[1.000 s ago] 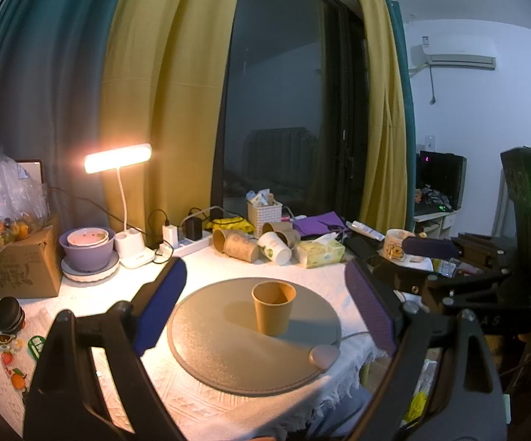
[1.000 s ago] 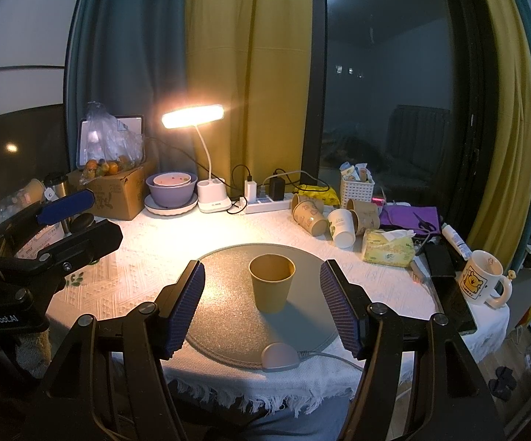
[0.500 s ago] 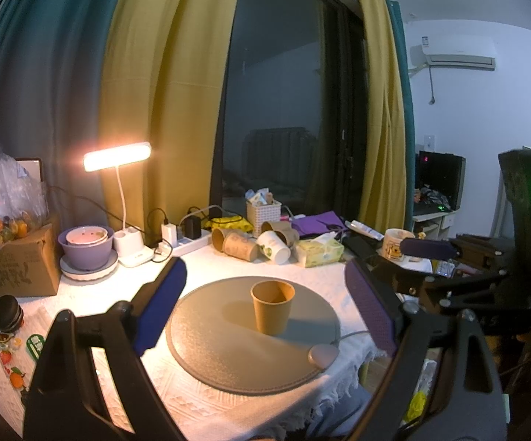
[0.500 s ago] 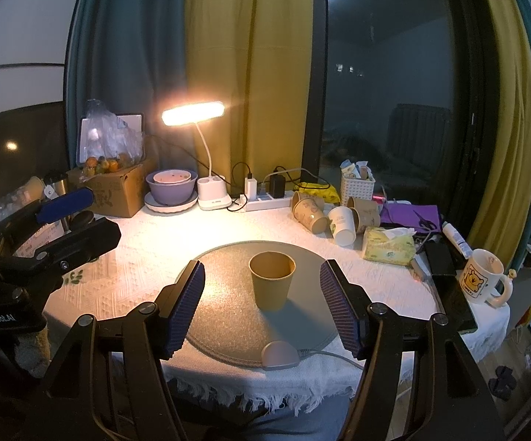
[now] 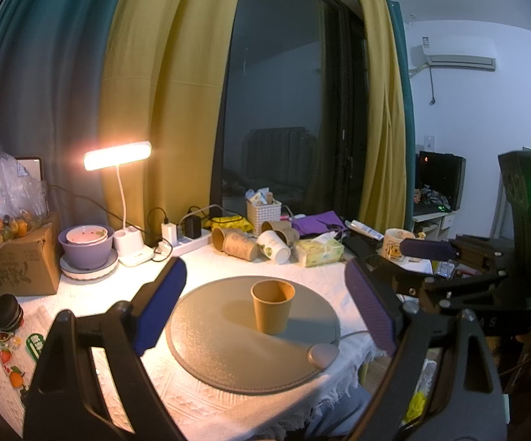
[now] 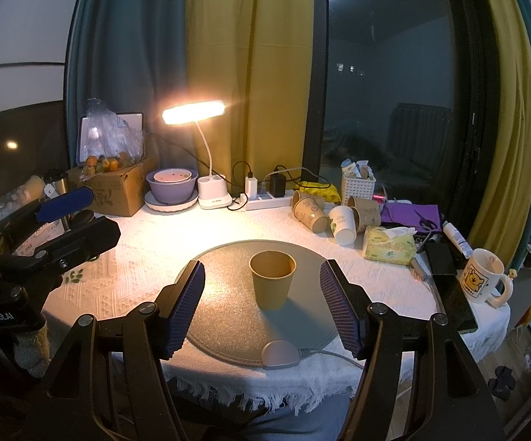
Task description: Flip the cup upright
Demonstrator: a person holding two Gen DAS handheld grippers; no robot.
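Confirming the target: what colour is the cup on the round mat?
Plain tan-brown paper cup, upright on the grey mat; clearest in the right wrist view.

Looking at a home room: curtains (image 6: pixel 254 73), desk lamp (image 6: pixel 193 112), mug (image 6: pixel 484 279), clutter crowding a cloth-covered table (image 6: pixel 136 272).

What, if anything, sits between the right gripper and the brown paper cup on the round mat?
Nothing visible. The paper cup stands upright on the grey round mat, mouth up, with bare mat between it and the open right gripper.

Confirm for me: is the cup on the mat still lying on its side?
No, the cup stands upright on the grey mat, mouth open upward.
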